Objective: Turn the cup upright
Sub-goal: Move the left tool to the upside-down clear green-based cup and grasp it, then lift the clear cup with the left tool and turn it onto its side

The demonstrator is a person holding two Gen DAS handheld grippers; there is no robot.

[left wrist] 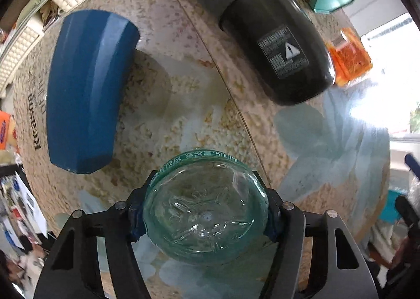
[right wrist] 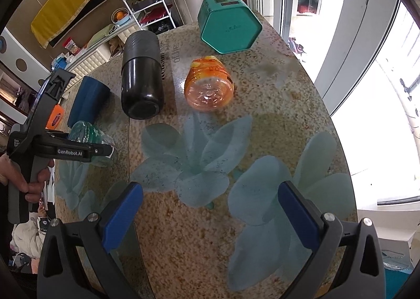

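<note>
Clamping a clear green plastic cup [left wrist: 206, 207] between their blue pads, the left tongs [left wrist: 206, 216] hold it with its moulded bottom facing the camera; white print around its edge ends in "500mL", the characters before that too small to read. In the right wrist view the same cup sits near the left edge of the desk [right wrist: 262, 126], held low over it, though contact cannot be told, and the side of the left tongs reads "GenRobot.AI". The right tongs [right wrist: 210, 216] hang wide apart above the pale blue flowers printed on the desk, gripping nothing. Just beyond the green cup a blue cup [left wrist: 86, 89] lies on its side, beside black lettering on the desk that reads "Reason" and "of life". A black and grey flask [left wrist: 265, 34] lies farther on, carrying a white warning triangle and a block of fine print that cannot be read. Past it lies an orange bottle [right wrist: 208, 86] on its side, and farthest away a teal six-sided tin [right wrist: 229, 23], its embossed mark illegible.
</note>
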